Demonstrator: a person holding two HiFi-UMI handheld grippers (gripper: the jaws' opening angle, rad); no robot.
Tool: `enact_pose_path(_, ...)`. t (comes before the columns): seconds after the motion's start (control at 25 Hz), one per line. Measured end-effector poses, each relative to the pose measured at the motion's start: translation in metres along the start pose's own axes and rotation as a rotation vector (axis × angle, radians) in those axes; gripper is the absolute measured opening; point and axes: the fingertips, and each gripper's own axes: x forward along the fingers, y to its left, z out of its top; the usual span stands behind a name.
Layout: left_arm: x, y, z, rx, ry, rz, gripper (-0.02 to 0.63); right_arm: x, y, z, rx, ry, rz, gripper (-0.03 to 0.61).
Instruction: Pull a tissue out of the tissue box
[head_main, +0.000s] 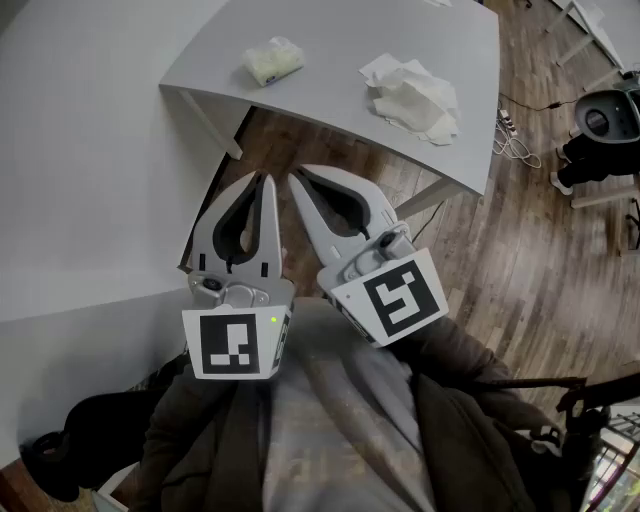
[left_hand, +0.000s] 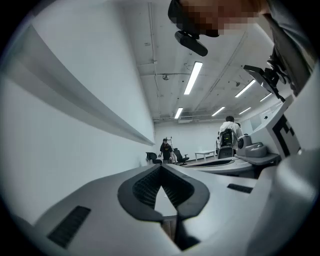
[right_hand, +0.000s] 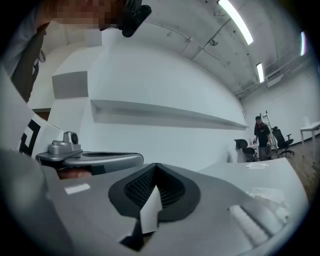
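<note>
Pale grey table (head_main: 330, 40) fills the top of your head view, and the tissue box (head_main: 272, 60) sits on it towards the left, a soft yellowish packet lying well apart from both of your tools. To its right on the same top lies a crumpled pile of loose white tissues (head_main: 412, 95), near the table's right edge.

You hold both tools close to your chest, side by side, with their tips pointing up towards the table's near edge. The left gripper (head_main: 268, 182) has its jaws pressed together with nothing between them; its own view shows the ribbed dark pads meeting at the tip. The right gripper (head_main: 296, 182) is likewise closed and empty, its tip just beside the left one's without clearly touching it. The right tool leans to the left, so its marker cube (head_main: 393, 296) is tilted.

Below the tools, brown wooden floor (head_main: 520, 240) shows to the right, and your dark jacket (head_main: 470, 430) fills the bottom of the head view.
</note>
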Motion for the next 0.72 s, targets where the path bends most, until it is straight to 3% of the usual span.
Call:
enact_pose_path(0.28,-0.001,-0.001,0.001,0.004,-0.002,0.000,-0.003,-0.003,-0.003,-0.008,-0.002,0.049,-0.014,0.002)
enact_pose_path(0.72,-0.006,-0.012,-0.008,-0.004,0.016,0.006,-0.003,-0.012,-0.004,-0.012,0.026,0.029,0.008,0.003)
